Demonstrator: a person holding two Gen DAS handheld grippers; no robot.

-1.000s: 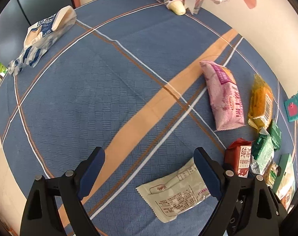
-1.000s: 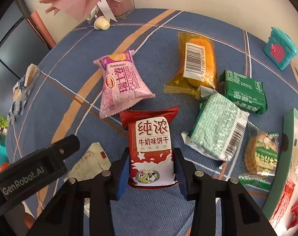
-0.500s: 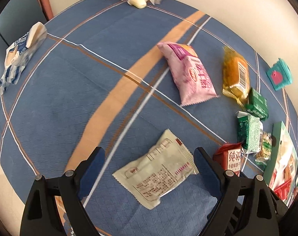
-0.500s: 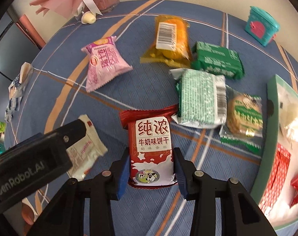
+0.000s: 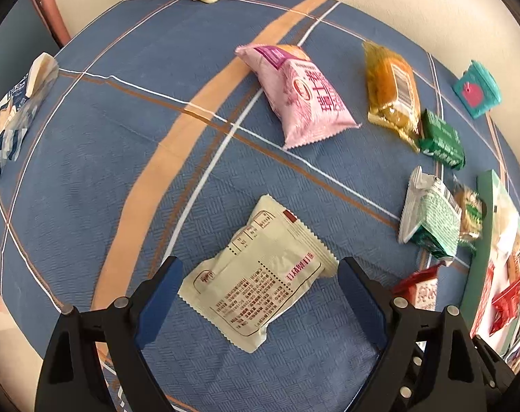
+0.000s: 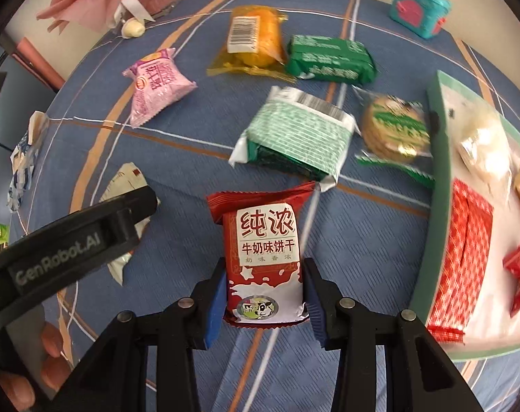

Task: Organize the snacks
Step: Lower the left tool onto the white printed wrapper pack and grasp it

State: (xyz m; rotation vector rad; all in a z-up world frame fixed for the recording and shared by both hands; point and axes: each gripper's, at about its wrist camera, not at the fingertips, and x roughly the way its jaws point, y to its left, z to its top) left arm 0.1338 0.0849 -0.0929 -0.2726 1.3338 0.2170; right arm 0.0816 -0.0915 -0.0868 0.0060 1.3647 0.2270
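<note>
cream packet (image 5: 260,281) between wide-spread left gripper (image 5: 260,298) fingers

**Bright, soft daylight; heavy fisheye curve; slight motion blur**

Both wrist views were well lit by even, diffuse light, with colours clear across the blue checked cloth on the desk (image 5: 88,178). Shadows were faint and short; a soft one lay under the cream foil snack packet (image 5: 260,281). A mild sheen showed on the glossy yellow-orange wrapped cake (image 6: 253,41). Fisheye distortion bent the cloth's stripes into arcs, and dark vignette filled every corner. Slight motion blur softened the green-and-white patterned biscuit pack (image 6: 294,137) and the mint-green tray's rim (image 6: 435,185), while the red milk-biscuit packet (image 6: 263,250) stayed sharp in the right-hand view.
</note>
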